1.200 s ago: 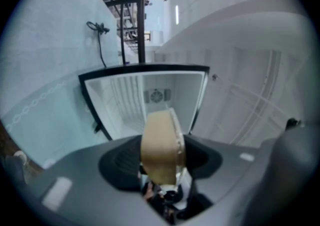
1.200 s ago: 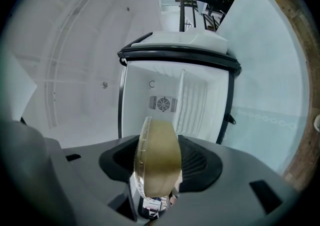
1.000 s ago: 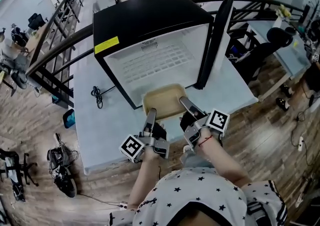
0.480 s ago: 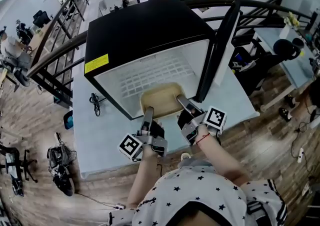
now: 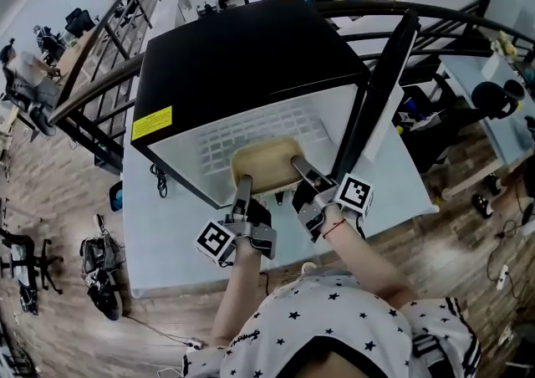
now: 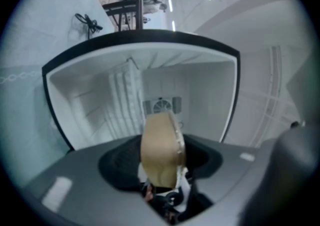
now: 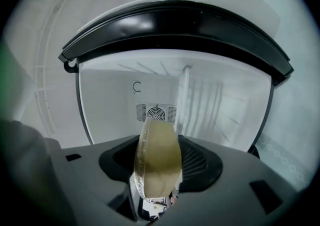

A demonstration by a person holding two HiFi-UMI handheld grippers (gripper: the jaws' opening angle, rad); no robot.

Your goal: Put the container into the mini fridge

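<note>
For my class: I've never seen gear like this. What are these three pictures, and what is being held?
A person holds a hand-held claw in each hand. One picture looks down from a camera on the person's head; the other two cameras ride on the claws. The left claw and right claw each grip a side of one tan container, at the mouth of an open black mini fridge on a pale table, where a black cable lies.

We've got 1 mini fridge (image 5: 242, 50), 1 tan container (image 5: 266, 163), 2 grippers, left gripper (image 5: 243, 184) and right gripper (image 5: 299, 166), plus 1 black cord (image 5: 159, 177), 1 pale table (image 5: 167, 234).
</note>
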